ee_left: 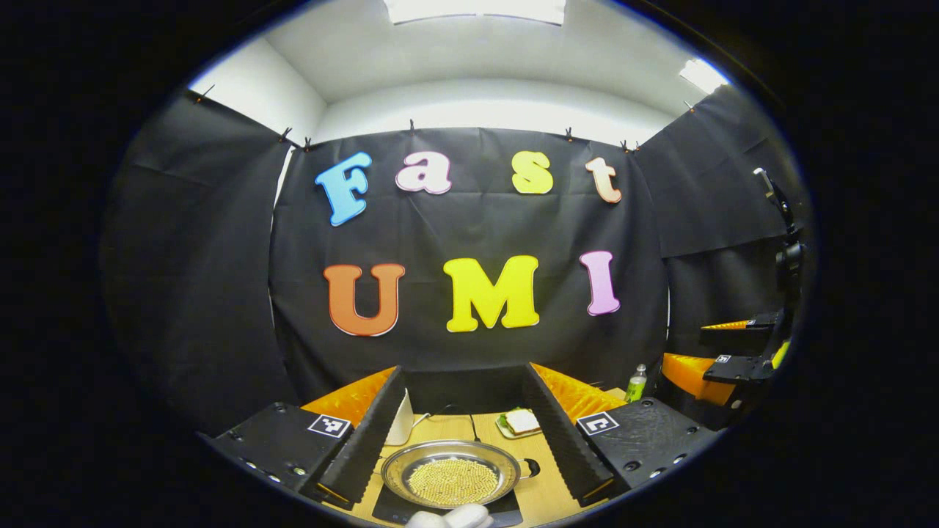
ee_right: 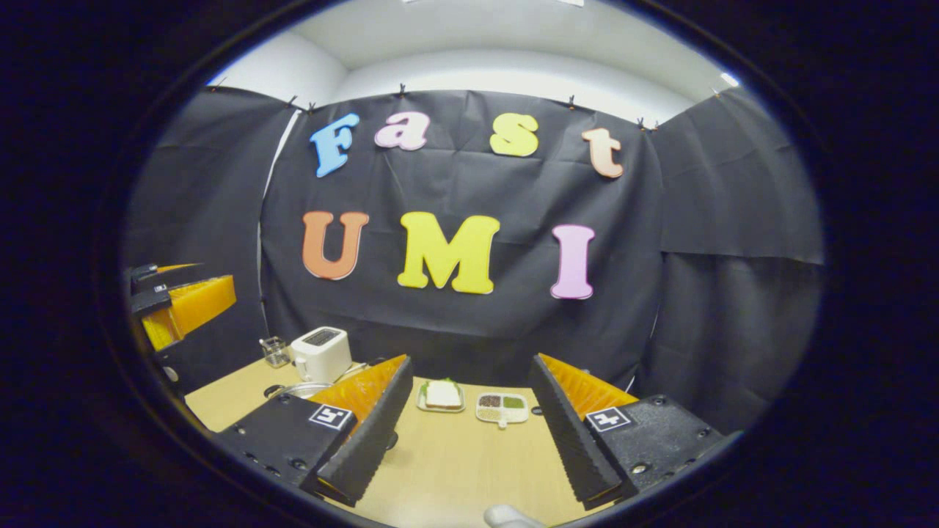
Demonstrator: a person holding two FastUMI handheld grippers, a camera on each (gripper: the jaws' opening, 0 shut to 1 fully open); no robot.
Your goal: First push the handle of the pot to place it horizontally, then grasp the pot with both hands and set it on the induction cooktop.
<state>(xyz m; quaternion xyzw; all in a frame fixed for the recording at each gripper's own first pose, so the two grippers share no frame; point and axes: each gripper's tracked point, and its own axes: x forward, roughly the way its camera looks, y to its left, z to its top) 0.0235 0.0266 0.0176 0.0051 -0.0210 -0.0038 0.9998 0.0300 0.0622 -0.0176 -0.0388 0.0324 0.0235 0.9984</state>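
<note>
The left gripper was held level, its two fingers spread wide apart and angling outward toward five and seven o'clock in the left gripper view. At about three o'clock in that same view the right gripper hung well off, raised. The right gripper likewise had its fingers parted wide in the right gripper view. Toward nine o'clock there, the left gripper sat near the edge. Neither gripper had anything between its fingers.
</note>
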